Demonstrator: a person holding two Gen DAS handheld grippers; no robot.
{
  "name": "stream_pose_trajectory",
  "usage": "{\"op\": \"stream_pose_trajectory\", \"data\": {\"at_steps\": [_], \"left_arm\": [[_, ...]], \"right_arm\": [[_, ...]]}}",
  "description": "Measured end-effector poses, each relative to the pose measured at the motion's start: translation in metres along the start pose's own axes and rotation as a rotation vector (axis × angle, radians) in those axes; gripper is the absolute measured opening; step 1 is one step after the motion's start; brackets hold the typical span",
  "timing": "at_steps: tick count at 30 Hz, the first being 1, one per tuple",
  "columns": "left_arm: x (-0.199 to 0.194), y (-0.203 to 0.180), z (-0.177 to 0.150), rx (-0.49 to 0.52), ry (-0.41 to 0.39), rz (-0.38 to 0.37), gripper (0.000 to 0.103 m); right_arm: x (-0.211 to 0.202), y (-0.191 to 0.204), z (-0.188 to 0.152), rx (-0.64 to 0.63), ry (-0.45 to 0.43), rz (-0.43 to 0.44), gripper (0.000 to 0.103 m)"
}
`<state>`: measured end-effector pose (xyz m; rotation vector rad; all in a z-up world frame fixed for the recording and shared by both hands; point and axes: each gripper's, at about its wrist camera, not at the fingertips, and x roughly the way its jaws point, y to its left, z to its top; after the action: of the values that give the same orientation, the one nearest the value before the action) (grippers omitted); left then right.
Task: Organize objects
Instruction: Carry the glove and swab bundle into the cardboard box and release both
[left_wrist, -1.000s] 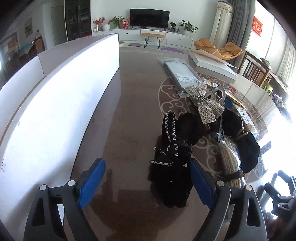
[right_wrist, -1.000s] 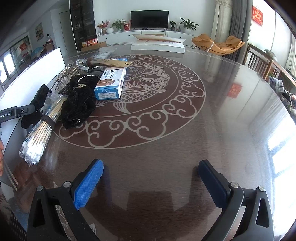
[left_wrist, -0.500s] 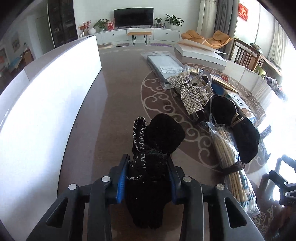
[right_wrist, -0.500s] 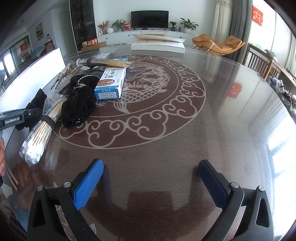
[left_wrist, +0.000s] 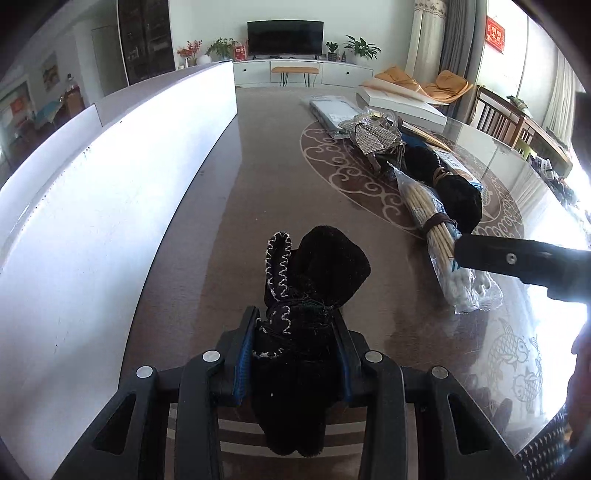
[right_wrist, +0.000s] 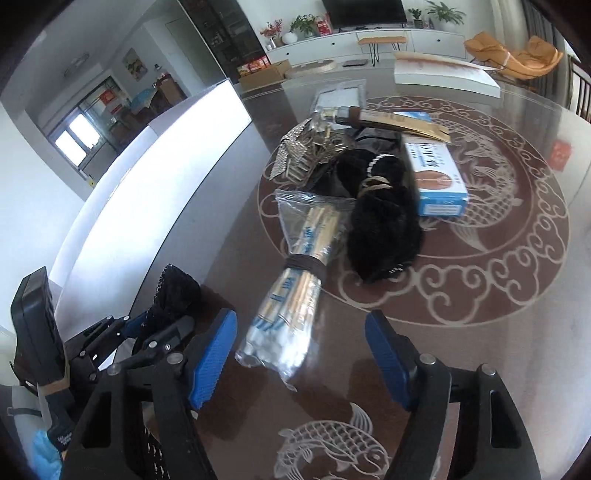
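My left gripper (left_wrist: 295, 354) is shut on a black fuzzy hair bow with white stitching (left_wrist: 314, 280), held just above the table near the white board; it also shows in the right wrist view (right_wrist: 173, 295). My right gripper (right_wrist: 301, 358) is open, its fingers on either side of the near end of a plastic bag of cotton swabs (right_wrist: 291, 295). That bag also shows in the left wrist view (left_wrist: 439, 240). A black velvet hair piece (right_wrist: 384, 229), a sequined bow (left_wrist: 369, 134) and a blue-white box (right_wrist: 436, 177) lie beyond.
A white board (left_wrist: 110, 192) stands along the table's left side. A flat grey packet (left_wrist: 332, 109) and a white flat box (left_wrist: 402, 101) lie at the far end. The dark table (right_wrist: 480, 295) has a pale ornamental ring pattern.
My left gripper closed on the black bow and lifted it back. My right gripper swung left to the cotton swab bag, which now lies between its open fingers.
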<state>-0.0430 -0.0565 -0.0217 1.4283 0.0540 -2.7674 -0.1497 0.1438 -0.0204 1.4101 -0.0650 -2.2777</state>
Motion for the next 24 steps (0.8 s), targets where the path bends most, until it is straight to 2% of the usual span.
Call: {"op": "stream_pose_trajectory", "data": {"at_steps": [2, 4, 6, 11, 16, 18, 20, 24], "left_arm": [[-0.003, 0.001, -0.004, -0.007, -0.001, -0.002, 0.036], [-0.006, 0.004, -0.007, -0.016, -0.001, -0.006, 0.036], [-0.008, 0.007, -0.010, -0.027, 0.000, -0.021, 0.036], [-0.024, 0.015, -0.015, -0.088, -0.042, -0.108, 0.036], [-0.066, 0.021, 0.001, -0.123, -0.129, -0.174, 0.036], [-0.090, 0.032, 0.012, -0.149, -0.173, -0.191, 0.036], [-0.113, 0.051, 0.022, -0.175, -0.219, -0.177, 0.036], [-0.143, 0.108, 0.039, -0.251, -0.276, -0.089, 0.036]], "right_arm": [[0.018, 0.013, 0.012, -0.031, 0.031, -0.060, 0.063], [0.027, 0.019, 0.015, -0.068, 0.054, -0.109, 0.040], [0.020, 0.020, 0.009, -0.087, 0.053, -0.097, 0.029], [-0.015, 0.003, -0.016, -0.046, 0.033, -0.021, 0.029], [-0.059, 0.007, -0.006, -0.021, -0.053, 0.045, 0.029], [-0.076, 0.025, 0.011, -0.041, -0.103, 0.085, 0.029], [-0.090, 0.055, 0.028, -0.083, -0.151, 0.135, 0.029], [-0.098, 0.136, 0.060, -0.213, -0.200, 0.230, 0.029]]}}
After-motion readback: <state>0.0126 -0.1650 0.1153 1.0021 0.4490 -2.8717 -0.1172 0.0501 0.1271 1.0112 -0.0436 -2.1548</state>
